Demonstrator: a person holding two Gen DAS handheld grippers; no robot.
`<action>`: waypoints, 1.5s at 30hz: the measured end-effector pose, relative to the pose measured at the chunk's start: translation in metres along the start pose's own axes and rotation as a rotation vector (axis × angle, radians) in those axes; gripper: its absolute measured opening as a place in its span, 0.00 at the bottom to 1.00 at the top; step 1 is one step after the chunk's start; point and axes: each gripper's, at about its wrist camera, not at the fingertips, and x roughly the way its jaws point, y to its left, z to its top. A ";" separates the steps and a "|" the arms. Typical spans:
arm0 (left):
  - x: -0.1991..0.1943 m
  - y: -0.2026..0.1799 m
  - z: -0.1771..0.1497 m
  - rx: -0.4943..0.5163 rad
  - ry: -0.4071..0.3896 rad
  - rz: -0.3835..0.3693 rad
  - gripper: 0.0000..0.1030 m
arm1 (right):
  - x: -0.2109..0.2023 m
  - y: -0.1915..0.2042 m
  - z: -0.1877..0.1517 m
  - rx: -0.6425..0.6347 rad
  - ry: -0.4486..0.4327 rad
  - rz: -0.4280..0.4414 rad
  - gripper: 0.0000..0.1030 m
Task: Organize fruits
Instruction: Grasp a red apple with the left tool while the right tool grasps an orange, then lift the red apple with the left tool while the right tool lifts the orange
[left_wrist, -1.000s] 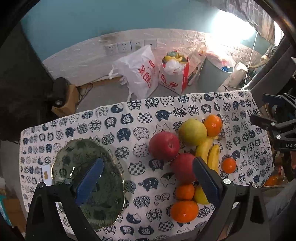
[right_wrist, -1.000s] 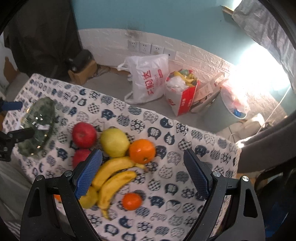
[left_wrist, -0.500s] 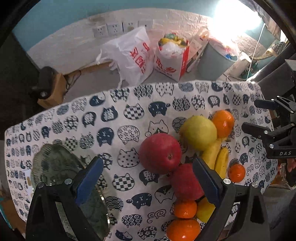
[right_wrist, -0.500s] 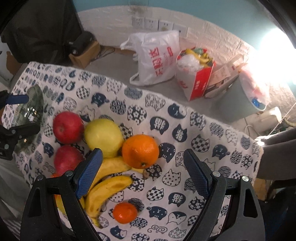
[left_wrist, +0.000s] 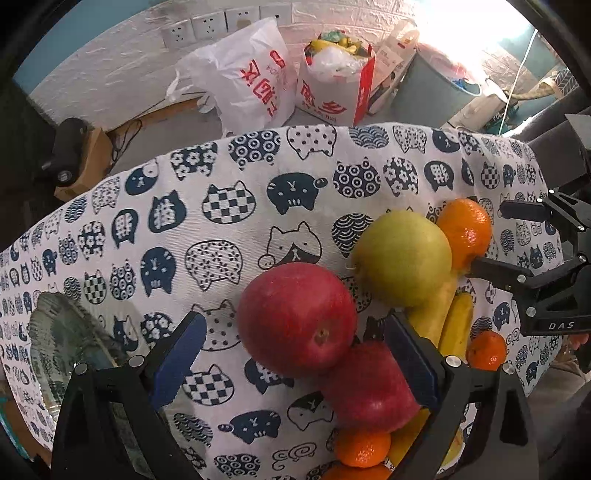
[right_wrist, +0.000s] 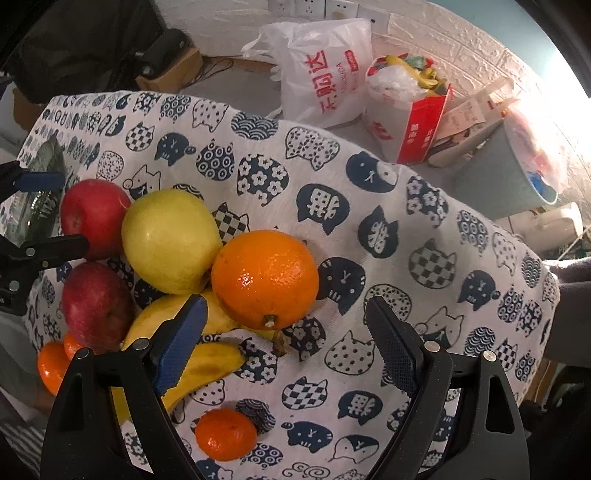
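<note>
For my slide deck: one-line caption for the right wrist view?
Open right tool poised over a large orange beside a yellow-green apple, bananas and red apples on a cat-print tablecloth.

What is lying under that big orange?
The big orange rests partly on the bananas and partly on the cat-print cloth. Its exact contact underneath is hidden.

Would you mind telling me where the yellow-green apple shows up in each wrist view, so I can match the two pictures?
Left wrist: yellow-green apple right of centre, beyond the open left gripper.
Right wrist: it sits left of centre, beyond the open right gripper.
Shared landmark: the big orange beside it.
</note>
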 end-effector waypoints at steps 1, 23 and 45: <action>0.003 0.000 0.001 0.001 0.005 0.001 0.95 | 0.002 0.000 0.000 -0.002 0.002 -0.001 0.85; 0.021 0.002 -0.002 0.044 0.008 0.007 0.75 | 0.015 0.019 -0.002 -0.073 -0.057 -0.042 0.64; -0.068 -0.005 -0.043 0.092 -0.180 0.016 0.75 | -0.072 0.031 -0.017 0.030 -0.243 -0.066 0.64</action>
